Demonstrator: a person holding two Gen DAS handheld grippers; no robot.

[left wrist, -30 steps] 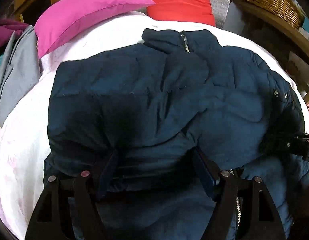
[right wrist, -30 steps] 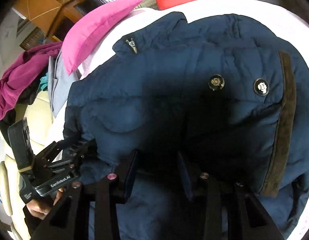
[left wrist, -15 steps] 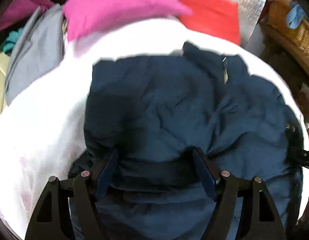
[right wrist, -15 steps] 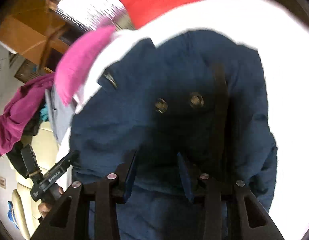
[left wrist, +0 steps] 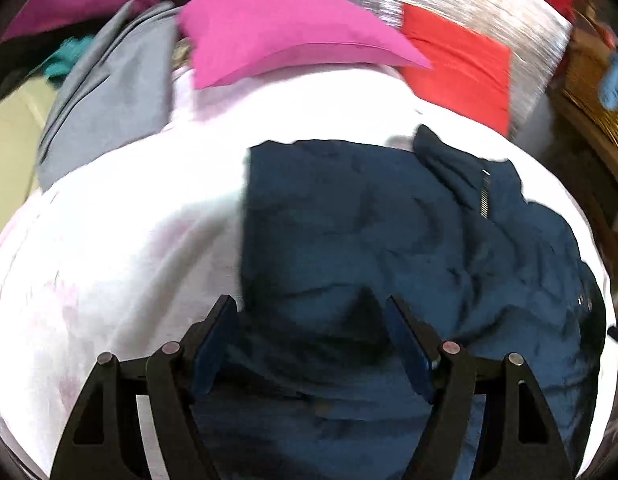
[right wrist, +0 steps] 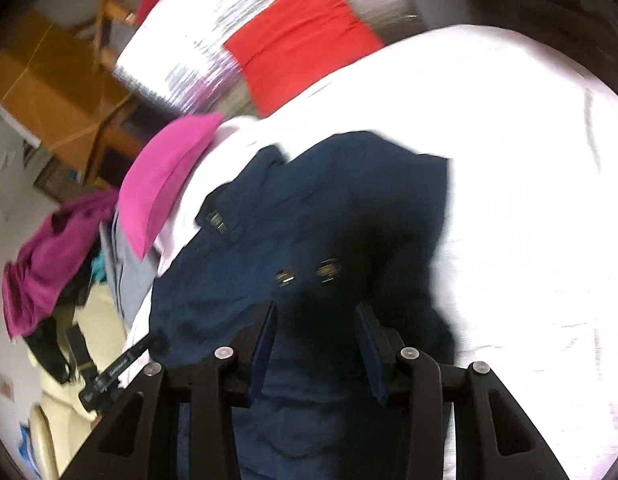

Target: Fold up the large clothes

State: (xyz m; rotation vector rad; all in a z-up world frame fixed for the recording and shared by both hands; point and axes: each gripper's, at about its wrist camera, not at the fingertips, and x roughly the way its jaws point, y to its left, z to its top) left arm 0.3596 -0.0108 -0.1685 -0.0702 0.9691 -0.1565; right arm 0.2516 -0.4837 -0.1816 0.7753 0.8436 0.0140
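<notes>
The white bed sheet (left wrist: 109, 260) covers the whole work surface and is the largest thing in both views. On it lies the dark blue padded jacket (left wrist: 369, 220), spread with its collar and zipper toward the far side; in the right wrist view 2 metal snap buttons (right wrist: 305, 274) show on its front. Its near part rises up bunched into both grippers.

Behind the jacket, a pink pillow (left wrist: 285, 40) and a red pillow (left wrist: 461, 64) lean at the head of the bed, against a shiny silver panel (left wrist: 449, 4). A grey garment (left wrist: 105, 96) and a purple garment (right wrist: 49, 256) lie at the side.

The left gripper (left wrist: 309, 320) has its jaws set wide, and a thick fold of the jacket fills the gap, so it is grasping the cloth. The right gripper (right wrist: 315, 320) has narrower jaws, also clenched on a fold of the jacket.
</notes>
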